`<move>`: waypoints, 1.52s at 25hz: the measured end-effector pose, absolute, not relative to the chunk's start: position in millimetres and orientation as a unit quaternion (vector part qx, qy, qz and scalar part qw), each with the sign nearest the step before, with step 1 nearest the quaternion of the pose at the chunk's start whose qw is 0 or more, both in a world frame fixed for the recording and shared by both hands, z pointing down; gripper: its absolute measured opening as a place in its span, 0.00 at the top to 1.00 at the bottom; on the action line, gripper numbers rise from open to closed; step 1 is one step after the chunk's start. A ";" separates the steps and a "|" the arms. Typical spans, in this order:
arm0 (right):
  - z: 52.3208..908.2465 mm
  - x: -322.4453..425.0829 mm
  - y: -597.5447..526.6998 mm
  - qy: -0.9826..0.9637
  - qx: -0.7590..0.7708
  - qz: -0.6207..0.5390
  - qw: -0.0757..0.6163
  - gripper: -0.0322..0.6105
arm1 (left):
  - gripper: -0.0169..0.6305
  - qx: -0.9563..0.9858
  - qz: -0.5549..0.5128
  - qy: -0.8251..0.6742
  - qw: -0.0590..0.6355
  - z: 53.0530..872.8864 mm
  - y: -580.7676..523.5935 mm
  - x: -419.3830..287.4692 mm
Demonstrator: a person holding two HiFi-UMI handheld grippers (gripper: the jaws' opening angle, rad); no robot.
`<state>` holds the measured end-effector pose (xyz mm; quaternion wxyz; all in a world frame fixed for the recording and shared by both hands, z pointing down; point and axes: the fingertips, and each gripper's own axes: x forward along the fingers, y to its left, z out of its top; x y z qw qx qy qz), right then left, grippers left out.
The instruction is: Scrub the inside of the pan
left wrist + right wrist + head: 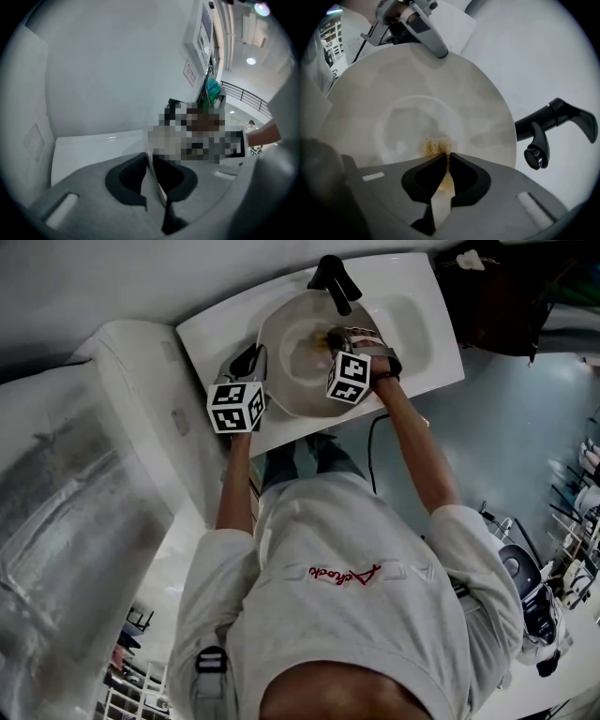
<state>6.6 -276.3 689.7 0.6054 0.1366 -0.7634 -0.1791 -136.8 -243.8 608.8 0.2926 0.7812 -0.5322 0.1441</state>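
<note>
A cream pan (292, 367) with a black handle (336, 282) rests on the white sink top (427, 352). My left gripper (255, 362) is shut on the pan's near-left rim; in the left gripper view the thin rim (157, 180) runs between the jaws of the left gripper (150, 157). My right gripper (339, 337) is inside the pan, shut on a small yellow-brown scrubber (436, 146). In the right gripper view the scrubber presses on the pan's floor (417, 112) just ahead of the right gripper (447, 156). The left gripper (426, 33) shows at the far rim, the handle (555, 117) at the right.
A white appliance (84, 484) stands left of the sink top, against the pale wall (117, 70). A dark cable (372, 442) hangs below the counter's front edge. Racks with goods (562, 568) stand at the far right on the grey floor.
</note>
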 end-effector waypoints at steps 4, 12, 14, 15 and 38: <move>681.0 -18.4 -270.8 -0.776 0.131 -0.194 0.586 0.90 | 0.91 0.780 0.143 -0.534 0.294 609.6 -244.7 -136.2; 673.7 -70.2 -243.4 -0.791 0.098 -0.218 0.563 0.90 | 0.91 0.779 0.141 -0.534 0.296 609.8 -245.9 -135.8; 675.5 -76.7 -233.5 -0.792 0.087 -0.219 0.563 0.90 | 0.91 0.779 0.141 -0.534 0.296 609.3 -245.0 -136.5; 676.5 -78.8 -229.3 -0.792 0.083 -0.219 0.563 0.90 | 0.91 0.779 0.141 -0.534 0.296 609.2 -244.8 -136.8; 696.5 -26.1 -247.6 -0.771 0.095 -0.196 0.599 0.90 | 0.91 0.777 0.144 -0.534 0.300 612.7 -248.9 -136.2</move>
